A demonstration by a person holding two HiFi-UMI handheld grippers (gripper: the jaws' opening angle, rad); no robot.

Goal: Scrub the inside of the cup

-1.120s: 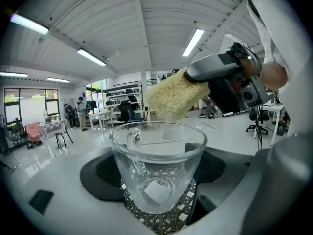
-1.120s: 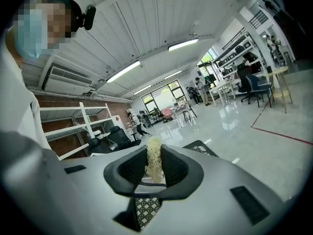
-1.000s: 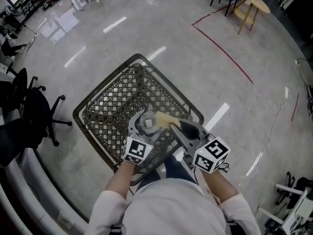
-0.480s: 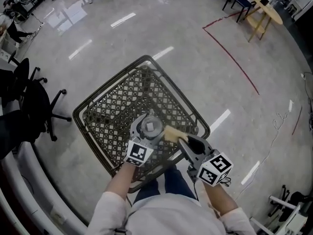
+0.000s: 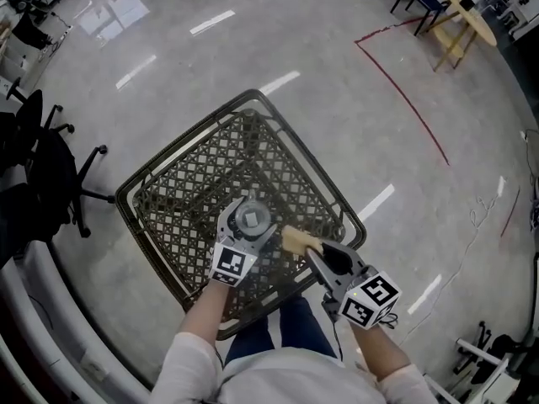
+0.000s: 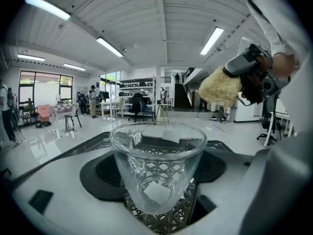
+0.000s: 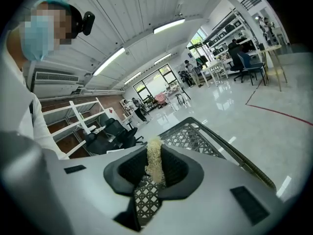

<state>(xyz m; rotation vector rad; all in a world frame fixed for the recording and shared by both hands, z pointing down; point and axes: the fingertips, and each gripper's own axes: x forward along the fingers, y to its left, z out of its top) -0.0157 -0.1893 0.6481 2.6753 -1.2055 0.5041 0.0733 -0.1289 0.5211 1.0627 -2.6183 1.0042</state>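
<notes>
Wire basket (image 5: 210, 171): it sits under both grippers on the shiny floor (image 5: 354, 74). Its near corner is hidden behind my grippers and the person's legs (image 5: 290, 320), so I cannot see that rim.
Arms: two pale sleeves (image 5: 192, 353) reach forward from the bottom edge, which cuts them off. The marker cubes (image 5: 233, 263) face back towards the head camera.
Left gripper (image 5: 246, 232): it points away from the person. Its jaws are set narrow against the cup's sides and hold it upright.
Right gripper (image 5: 327, 257): it lies right of the left one and angles in towards it. Its jaws are pinched on the sponge, whose fibres cover the pads.
Cup (image 6: 157, 165): clear glass, mouth up, between the left jaws, handle on its far left side. I see basket mesh through the wall. A pale square shows at the base and I cannot tell what it is. In the head view the cup is only a small grey disc.
Sponge (image 7: 154, 163): pale yellow and coarse, it sticks out past the right jaw tips. It hangs just right of the cup's rim, apart from it and outside the glass.
</notes>
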